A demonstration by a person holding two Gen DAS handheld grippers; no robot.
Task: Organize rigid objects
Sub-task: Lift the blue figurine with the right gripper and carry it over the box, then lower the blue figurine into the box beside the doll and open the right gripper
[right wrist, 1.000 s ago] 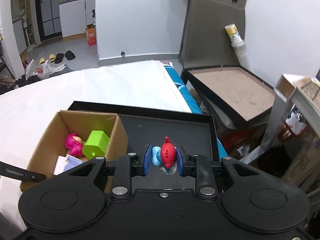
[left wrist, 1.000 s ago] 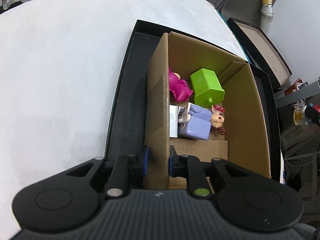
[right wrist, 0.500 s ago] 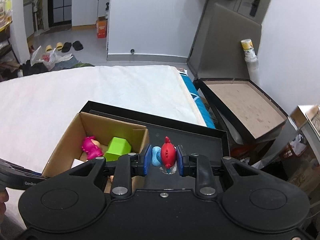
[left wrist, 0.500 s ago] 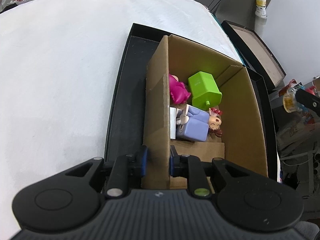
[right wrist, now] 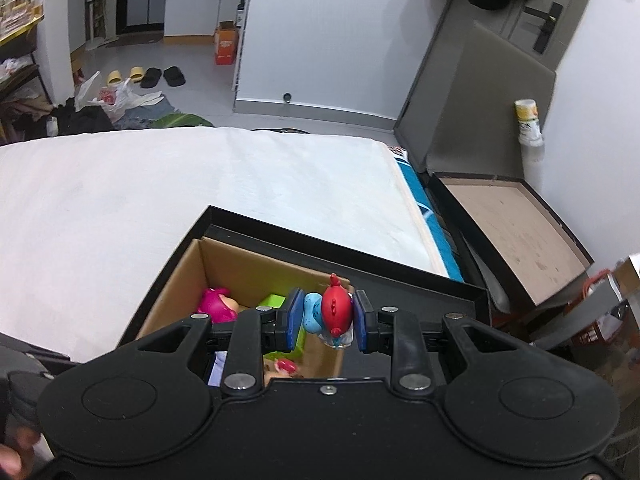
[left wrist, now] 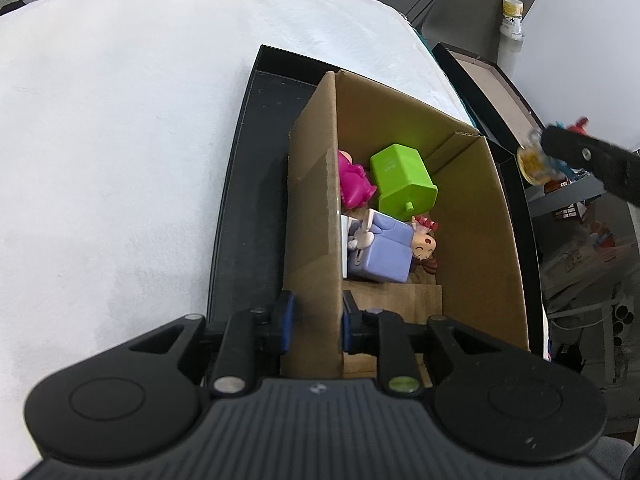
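A cardboard box [left wrist: 472, 240] stands in a black tray [left wrist: 248, 200] on a white bed. Inside it lie a pink toy [left wrist: 354, 182], a green block [left wrist: 400, 184] and a purple figure [left wrist: 384, 252]. My left gripper [left wrist: 316, 322] straddles the box's near left wall, its blue pads still against the cardboard while the jaws are opening. My right gripper [right wrist: 326, 320] is shut on a red and blue toy figure [right wrist: 334, 312] and hovers above the right wall of the cardboard box [right wrist: 240, 264]. In the left wrist view the toy figure [left wrist: 536, 160] shows at the right edge.
The white bed [right wrist: 200, 192] spreads left and behind the black tray [right wrist: 420, 292]. An open brown-lined case [right wrist: 516, 232] lies off the bed's right side, a bottle [right wrist: 528, 120] beyond it. Shoes and bags litter the floor [right wrist: 132, 88]. A hand [right wrist: 12, 452] shows at bottom left.
My right gripper has carried the red and blue toy leftward, from over the black tray to above the box's right wall. My left gripper has stayed on the box's left wall.
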